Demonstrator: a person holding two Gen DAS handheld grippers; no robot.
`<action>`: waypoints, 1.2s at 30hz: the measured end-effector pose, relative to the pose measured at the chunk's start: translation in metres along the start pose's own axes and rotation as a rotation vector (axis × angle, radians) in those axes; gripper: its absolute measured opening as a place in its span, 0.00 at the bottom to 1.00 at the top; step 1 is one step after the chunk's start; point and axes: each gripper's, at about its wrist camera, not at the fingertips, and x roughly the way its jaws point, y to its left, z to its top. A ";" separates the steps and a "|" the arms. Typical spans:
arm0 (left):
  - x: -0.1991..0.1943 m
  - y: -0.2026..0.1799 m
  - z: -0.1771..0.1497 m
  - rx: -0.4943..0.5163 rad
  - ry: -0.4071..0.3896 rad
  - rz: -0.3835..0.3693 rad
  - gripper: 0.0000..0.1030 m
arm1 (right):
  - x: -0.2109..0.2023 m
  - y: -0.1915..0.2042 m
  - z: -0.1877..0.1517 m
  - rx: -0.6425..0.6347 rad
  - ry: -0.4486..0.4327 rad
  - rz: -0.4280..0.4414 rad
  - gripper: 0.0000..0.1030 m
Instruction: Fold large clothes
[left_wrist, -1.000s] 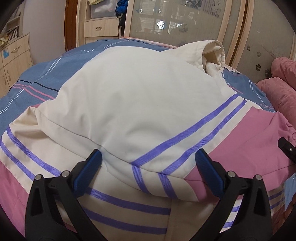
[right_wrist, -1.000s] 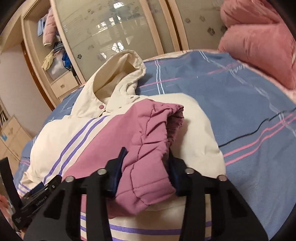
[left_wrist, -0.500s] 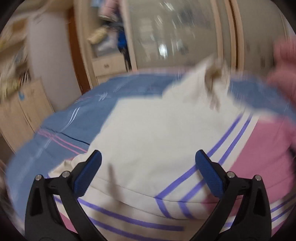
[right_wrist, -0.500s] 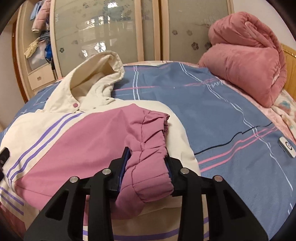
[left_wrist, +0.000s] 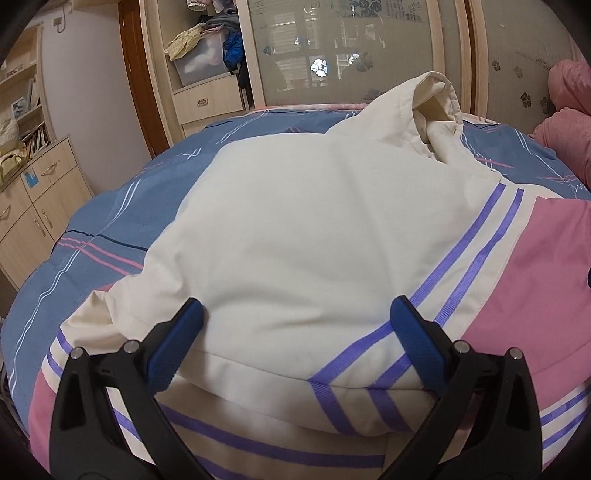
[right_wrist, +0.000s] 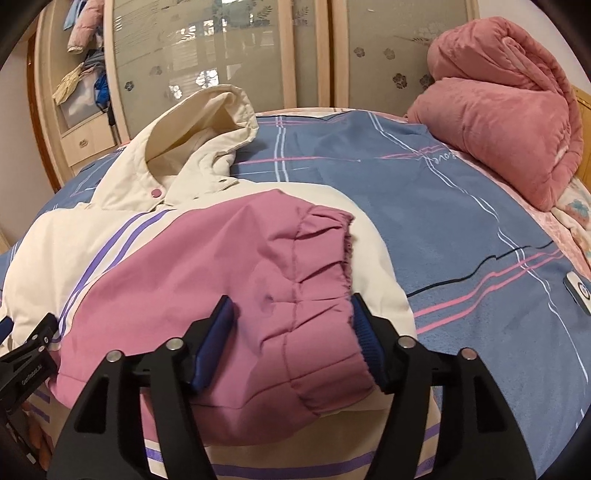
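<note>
A cream hooded jacket with purple stripes and pink panels lies on the bed, its hood at the far end. My left gripper is open, its blue pads standing wide on either side of the folded cream part, just above the fabric. In the right wrist view the pink sleeve lies folded across the jacket's front, its gathered cuff pointing right. My right gripper is opening, with the cuff end lying loose between its jaws. The left gripper's black body shows at the lower left edge.
The blue striped bed sheet spreads to the right, with a small white device on it. A rolled pink quilt sits at the far right. Wardrobe sliding doors stand behind the bed, wooden drawers on the left.
My right gripper's jaws have spread apart and let go of the pink cuff, which now rests on the jacket. The left gripper has stayed open while its view swung about.
</note>
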 end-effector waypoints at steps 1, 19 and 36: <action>0.000 0.000 0.000 0.000 0.000 0.000 0.98 | 0.000 -0.002 0.000 0.009 -0.004 -0.013 0.68; 0.000 0.000 -0.001 0.000 -0.001 0.000 0.98 | -0.008 -0.029 0.004 0.136 -0.051 -0.086 0.79; -0.001 -0.001 0.000 -0.004 -0.002 -0.002 0.98 | -0.030 -0.055 0.006 0.282 -0.135 -0.013 0.90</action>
